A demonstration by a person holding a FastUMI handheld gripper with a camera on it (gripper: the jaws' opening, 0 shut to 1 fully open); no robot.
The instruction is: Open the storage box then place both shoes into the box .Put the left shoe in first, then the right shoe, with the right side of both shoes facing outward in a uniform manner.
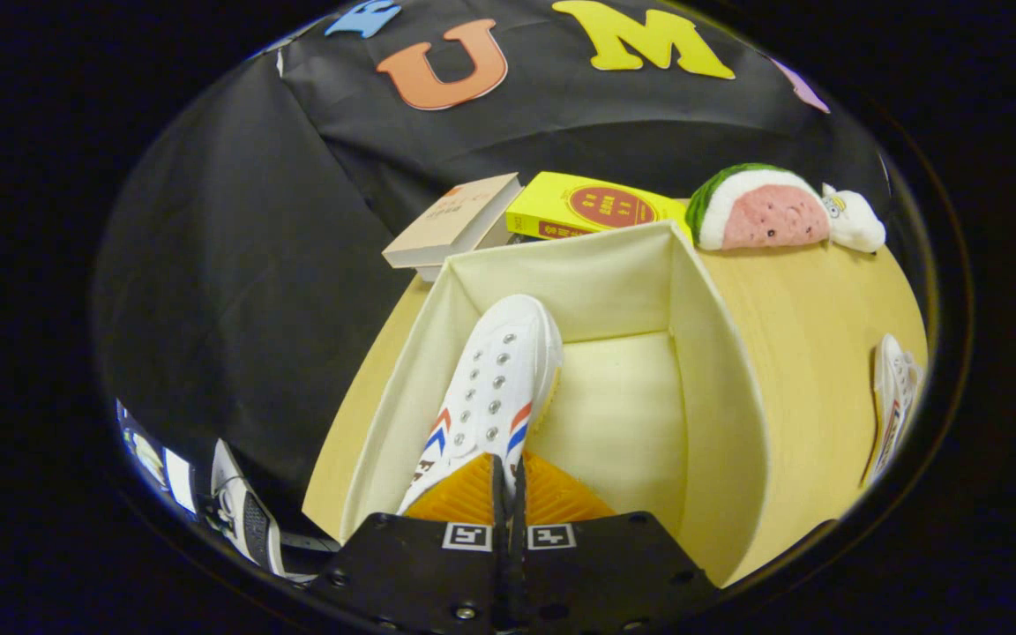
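Observation:
A cream storage box (713, 397) stands open on the wooden table, just ahead of my fingers. A white canvas shoe (497, 370) with red and blue side stripes hangs inside the box, toe pointing toward the far wall, close to the left wall. My gripper (508, 481) is shut on the shoe's rear edge, the two fingers pressed almost together. The other white shoe (894, 407) lies on the table to the right, outside the box.
Beyond the box lie a beige book (458, 222) and a yellow book (594, 208). A watermelon plush (759, 207) and a small white plush (856, 222) sit at the table's (825, 317) far right. A person's dark sneaker (245, 519) stands on the floor at the left.

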